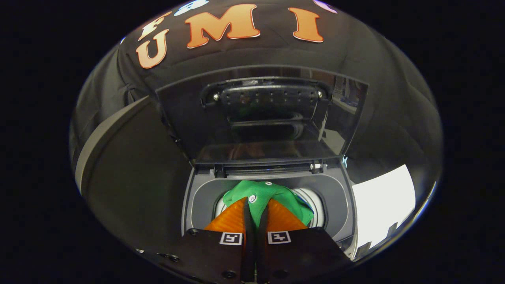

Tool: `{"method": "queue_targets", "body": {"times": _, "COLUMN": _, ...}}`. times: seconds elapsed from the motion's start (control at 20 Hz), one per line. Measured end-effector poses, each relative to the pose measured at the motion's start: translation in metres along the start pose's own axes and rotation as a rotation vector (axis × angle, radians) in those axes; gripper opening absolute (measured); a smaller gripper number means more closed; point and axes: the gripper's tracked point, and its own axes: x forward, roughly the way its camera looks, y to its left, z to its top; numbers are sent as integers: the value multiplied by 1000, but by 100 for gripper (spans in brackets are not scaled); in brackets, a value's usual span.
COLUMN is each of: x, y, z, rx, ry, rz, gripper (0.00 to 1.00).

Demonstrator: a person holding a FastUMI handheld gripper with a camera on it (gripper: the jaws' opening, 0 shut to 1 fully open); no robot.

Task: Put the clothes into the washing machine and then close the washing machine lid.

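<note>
Between the claw [255, 207] fingers, green white-buttoned clothes [272, 197] bunch.

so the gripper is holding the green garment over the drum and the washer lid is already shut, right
Not quite: the lid is open, standing upright behind the drum. The rest holds: the gripper is shut on the green garment over the drum opening, as the gripper view shows.

Hand-held gripper [255, 205] — square markers, screws.
</note>
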Motion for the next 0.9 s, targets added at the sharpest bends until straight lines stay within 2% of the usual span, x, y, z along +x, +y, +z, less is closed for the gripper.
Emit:
{"method": "queue_targets", "body": {"times": 0.35, "x": 49, "y": -21, "z": -52, "rx": 10, "ry": 125, "rz": -29, "gripper": 10}}
{"method": "queue_targets", "body": {"times": 0.6, "x": 64, "y": -35, "z": -80, "rx": 8, "ry": 203, "rz": -52, "gripper": 15}}
{"method": "queue_targets", "body": {"times": 0.75, "x": 64, "y": -40, "z": -85, "rx": 13, "ry": 207, "rz": -58, "gripper": 26}}
{"method": "queue_targets", "body": {"times": 0.9, "x": 53, "y": -45, "z": -75, "rx": -19, "ry": 176, "rz": -52, "gripper": 43}}
